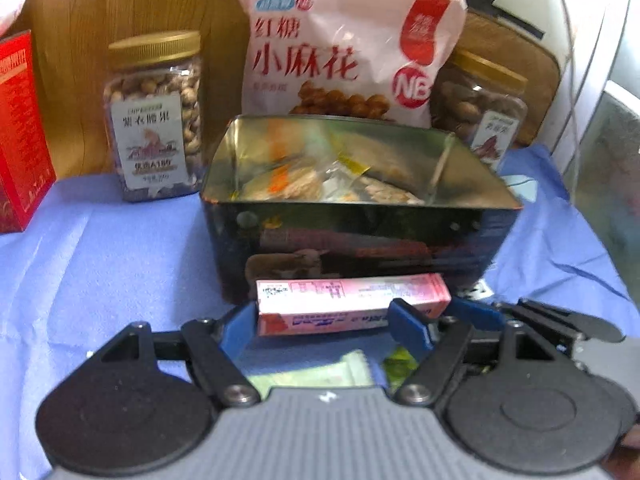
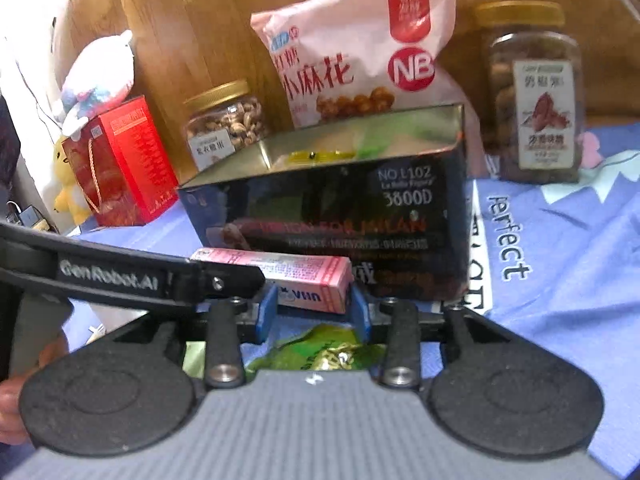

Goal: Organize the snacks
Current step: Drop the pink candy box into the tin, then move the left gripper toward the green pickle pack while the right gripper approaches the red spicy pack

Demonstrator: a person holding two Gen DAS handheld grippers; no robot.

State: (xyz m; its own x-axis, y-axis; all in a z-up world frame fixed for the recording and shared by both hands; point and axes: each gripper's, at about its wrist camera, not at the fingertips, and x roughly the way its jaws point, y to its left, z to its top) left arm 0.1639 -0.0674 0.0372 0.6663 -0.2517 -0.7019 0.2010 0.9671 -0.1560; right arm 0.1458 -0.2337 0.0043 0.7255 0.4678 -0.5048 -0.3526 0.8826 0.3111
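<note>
A long pink snack box (image 1: 348,300) is held lengthwise in front of an open dark tin (image 1: 360,236). My left gripper (image 1: 324,320) grips it between its blue pads, one at the box's left end, one near its right end. My right gripper (image 2: 314,308) is shut on the same pink box (image 2: 308,280) at its right end; the left gripper's black arm (image 2: 120,272) crosses that view. The tin (image 2: 340,208) holds several wrapped snacks (image 1: 340,180). A green snack packet (image 2: 320,354) lies under the right gripper.
Behind the tin stand a pink bag of fried twists (image 1: 340,52), a nut jar (image 1: 154,120) to the left, a second jar (image 1: 484,112) to the right and a red box (image 1: 20,132) at far left. Plush toys (image 2: 92,88) sit by the red box (image 2: 124,164). Blue cloth (image 1: 100,260) covers the table.
</note>
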